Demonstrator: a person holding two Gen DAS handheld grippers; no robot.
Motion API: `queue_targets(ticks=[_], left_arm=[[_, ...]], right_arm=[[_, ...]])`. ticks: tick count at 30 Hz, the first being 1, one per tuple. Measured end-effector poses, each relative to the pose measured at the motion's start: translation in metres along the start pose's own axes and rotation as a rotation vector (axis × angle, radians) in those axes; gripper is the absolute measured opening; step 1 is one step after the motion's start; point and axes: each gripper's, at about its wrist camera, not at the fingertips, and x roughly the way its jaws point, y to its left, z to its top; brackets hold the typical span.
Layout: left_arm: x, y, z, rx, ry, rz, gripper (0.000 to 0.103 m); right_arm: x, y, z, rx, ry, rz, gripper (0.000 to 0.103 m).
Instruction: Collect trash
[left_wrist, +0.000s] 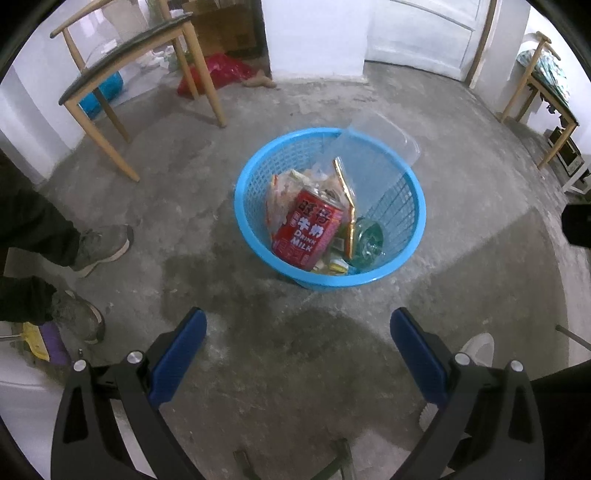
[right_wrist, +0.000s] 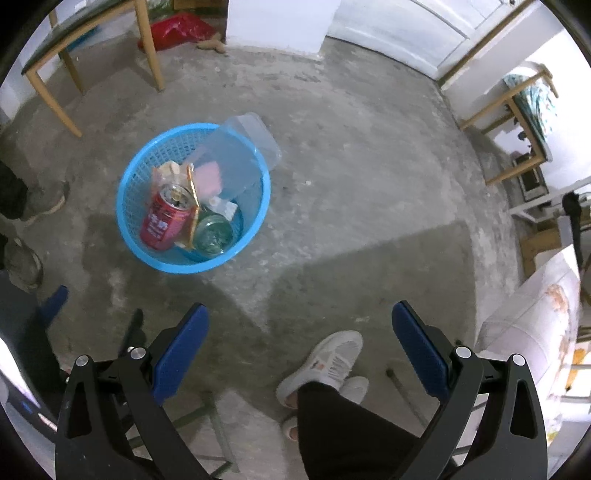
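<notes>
Nearest, the left gripper (left_wrist: 297, 328) and the right gripper (right_wrist: 300, 325) both hang spread wide over the bare concrete floor (left_wrist: 258, 350), holding nothing. Farther out, at about twelve o'clock from the left gripper, a blue basket (left_wrist: 255, 225) stands on the floor holding a red milk can (left_wrist: 308, 232), wrappers (left_wrist: 280, 199), a green glass bottle (left_wrist: 369, 240) and a clear plastic container (left_wrist: 373, 151) leaning over its far rim.

We see the basket (left_wrist: 255, 162) standing on the concrete floor (left_wrist: 461, 229) ahead of both grippers; in it a milk can (left_wrist: 308, 232) lies to the left of a glass jar (left_wrist: 369, 240); a plastic container (left_wrist: 380, 144) leans over its far rim. A chair (left_wrist: 136, 74) stands behind and to the left; a second chair (right_wrist: 517, 122) stands far right.
</notes>
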Motion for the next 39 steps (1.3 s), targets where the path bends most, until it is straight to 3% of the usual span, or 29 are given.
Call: queue_targets(ticks=[5, 11, 16, 20, 30, 35, 39], left_arm=[[-0.002, 0.003, 0.0, -0.01, -0.019, 0.023, 0.098], [0.008, 0.004, -0.002, -0.025, 0.018, 0.024, 0.098], [0.01, 0.007, -0.002, -0.037, 0.036, 0.025, 0.098], [0.006, 0.004, -0.003, -0.031, 0.018, 0.027, 0.098], [0.0, 0.0, -0.008, -0.016, 0.004, 0.052, 0.098], [-0.014, 0.0, -0.009, -0.011, -0.057, 0.078, 0.098], [-0.01, -0.002, -0.011, 0.0, -0.034, 0.075, 0.098]], right_arm=[[0.003, 0.007, 0.002, -0.036, 0.013, -0.027, 0.095], [0.005, 0.007, 0.002, -0.032, 0.028, -0.026, 0.095], [-0.003, 0.003, 0.001, -0.027, 0.005, 0.126, 0.095], [0.002, -0.004, 0.002, 0.019, 0.025, 0.092, 0.095], [0.002, -0.008, 0.002, 0.045, 0.025, 0.133, 0.095], [0.003, -0.009, 0.0, 0.062, 0.037, 0.118, 0.095], [0.002, -0.007, 0.0, 0.058, 0.034, 0.103, 0.095]])
